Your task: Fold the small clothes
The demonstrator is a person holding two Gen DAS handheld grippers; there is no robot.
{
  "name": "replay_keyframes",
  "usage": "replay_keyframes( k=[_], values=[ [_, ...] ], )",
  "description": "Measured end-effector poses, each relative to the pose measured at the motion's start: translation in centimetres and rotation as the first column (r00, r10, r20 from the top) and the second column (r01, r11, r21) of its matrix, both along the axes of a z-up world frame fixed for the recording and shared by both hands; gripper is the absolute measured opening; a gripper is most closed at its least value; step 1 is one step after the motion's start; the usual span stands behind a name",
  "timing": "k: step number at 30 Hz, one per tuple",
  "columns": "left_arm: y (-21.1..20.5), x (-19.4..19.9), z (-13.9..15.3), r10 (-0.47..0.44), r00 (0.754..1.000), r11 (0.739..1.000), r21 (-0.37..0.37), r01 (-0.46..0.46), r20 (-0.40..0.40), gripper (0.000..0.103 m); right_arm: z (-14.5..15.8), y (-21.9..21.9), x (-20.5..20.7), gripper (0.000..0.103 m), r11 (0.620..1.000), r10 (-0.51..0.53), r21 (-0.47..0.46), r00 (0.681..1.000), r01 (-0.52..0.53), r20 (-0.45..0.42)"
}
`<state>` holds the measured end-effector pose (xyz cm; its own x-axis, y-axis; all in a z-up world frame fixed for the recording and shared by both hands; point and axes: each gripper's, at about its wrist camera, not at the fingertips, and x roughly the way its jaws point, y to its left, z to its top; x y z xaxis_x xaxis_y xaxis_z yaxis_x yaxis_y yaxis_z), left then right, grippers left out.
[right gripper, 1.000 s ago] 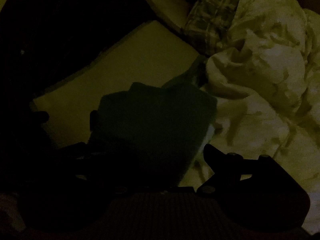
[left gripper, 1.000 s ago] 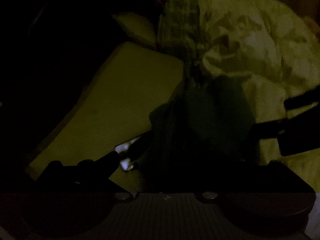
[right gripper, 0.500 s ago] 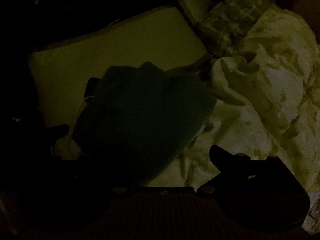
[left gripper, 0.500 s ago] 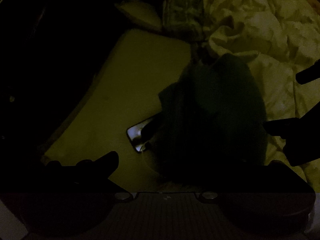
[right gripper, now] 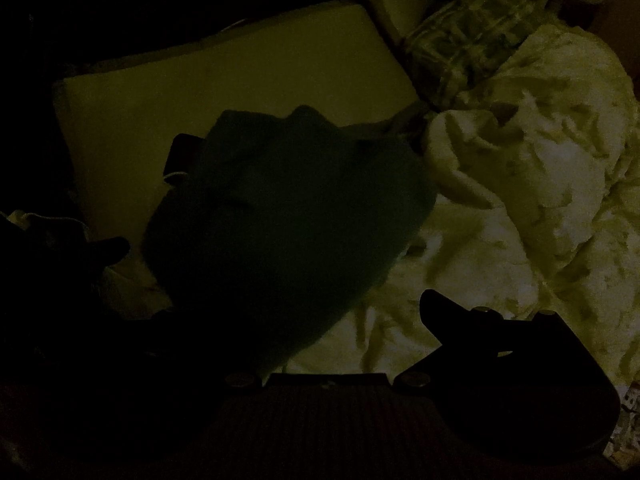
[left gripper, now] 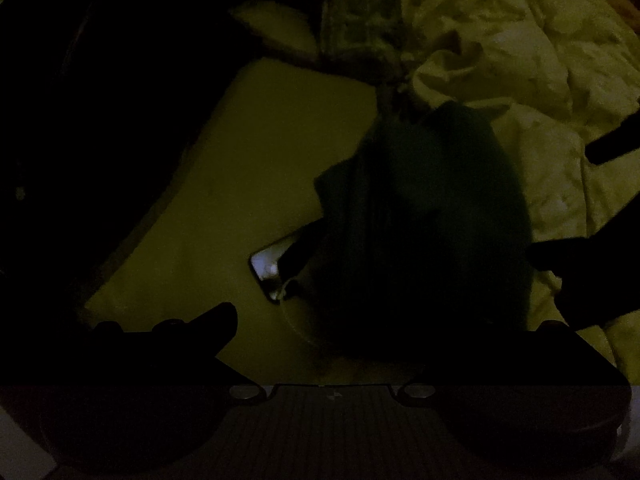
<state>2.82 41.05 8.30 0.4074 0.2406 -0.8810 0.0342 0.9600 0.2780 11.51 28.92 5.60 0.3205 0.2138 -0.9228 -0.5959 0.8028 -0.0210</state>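
Observation:
The scene is very dark. A dark green garment point(left gripper: 432, 220) lies in a folded, rounded heap on the bed. My left gripper point(left gripper: 384, 324) stands open just in front of it; its left finger point(left gripper: 216, 320) rests over the pale pillow. My right gripper point(right gripper: 296, 312) is open wide, with its right finger point(right gripper: 436, 304) over the white blanket and the garment point(right gripper: 280, 216) lying between the jaws, unpinched. In the left wrist view the right gripper's fingers point(left gripper: 560, 256) show at the garment's right side.
A lit phone point(left gripper: 276, 264) with a thin cable lies partly under the garment's left edge. A pale pillow point(left gripper: 260, 168) is on the left, a crumpled white blanket point(left gripper: 520, 60) on the right, and a plaid cloth point(left gripper: 360, 20) at the back. Far left is black.
The garment has settled from a raised, narrower shape into a rounded heap on the bed. The right gripper has rolled and its jaws have spread. More of the phone shows.

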Motion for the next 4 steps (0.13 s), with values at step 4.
replay_keyframes(
  k=[4],
  values=[
    [-0.08, 0.03, -0.02, 0.016, 1.0, 1.0, 0.003, -0.016, -0.008, 0.103, 0.02, -0.01, -0.01, 0.1, 1.0, -0.014, -0.002, 1.0, 0.014, 0.001]
  ],
)
